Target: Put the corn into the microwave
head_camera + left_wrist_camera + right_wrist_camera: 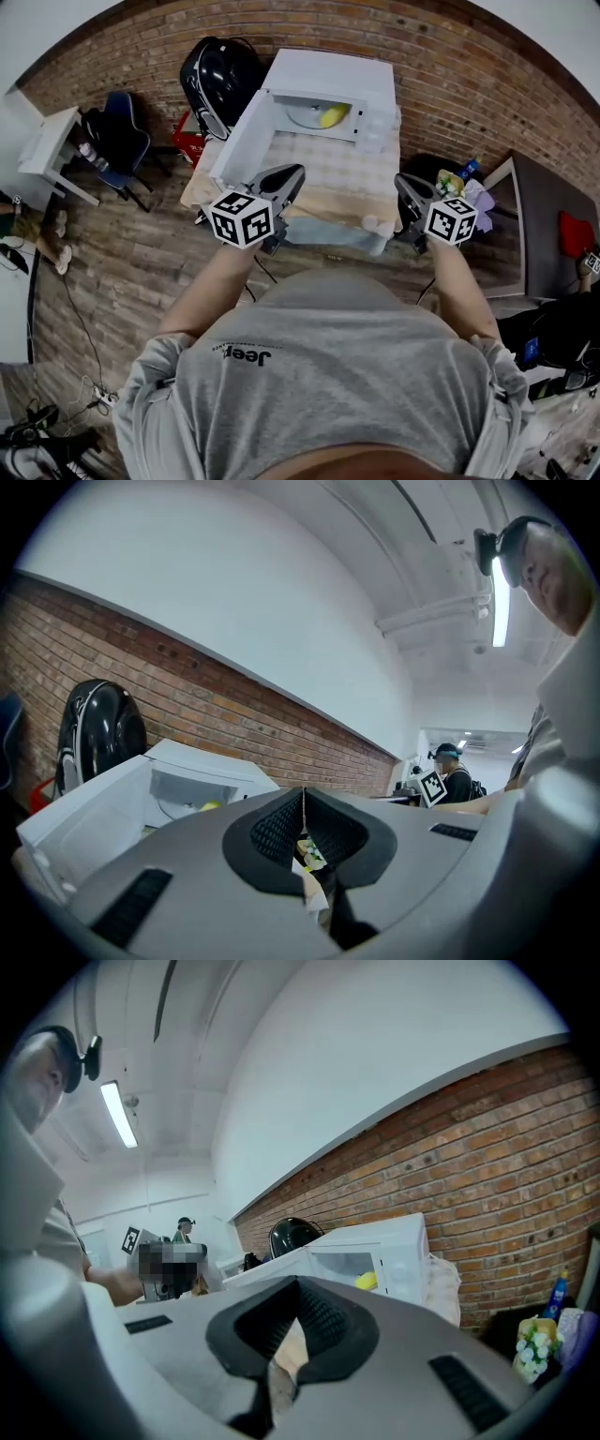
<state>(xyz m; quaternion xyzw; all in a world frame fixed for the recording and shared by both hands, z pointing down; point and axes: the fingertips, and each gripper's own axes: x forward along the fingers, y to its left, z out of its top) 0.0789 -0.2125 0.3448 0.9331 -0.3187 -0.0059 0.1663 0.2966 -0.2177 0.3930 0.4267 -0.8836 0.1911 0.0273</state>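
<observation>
The white microwave stands at the far side of the table, its door swung open to the left. A yellow corn lies inside on the turntable; it also shows in the left gripper view as corn and in the right gripper view as corn. My left gripper hovers over the table's near edge, in front of the door, jaws together and empty. My right gripper hangs at the table's near right corner, shut with nothing in it. Both are well short of the microwave.
The table bears a pale quilted cloth. A black rounded case stands left of the microwave, near a blue chair and a white desk. Flowers and a grey table are at the right. A person stands far off.
</observation>
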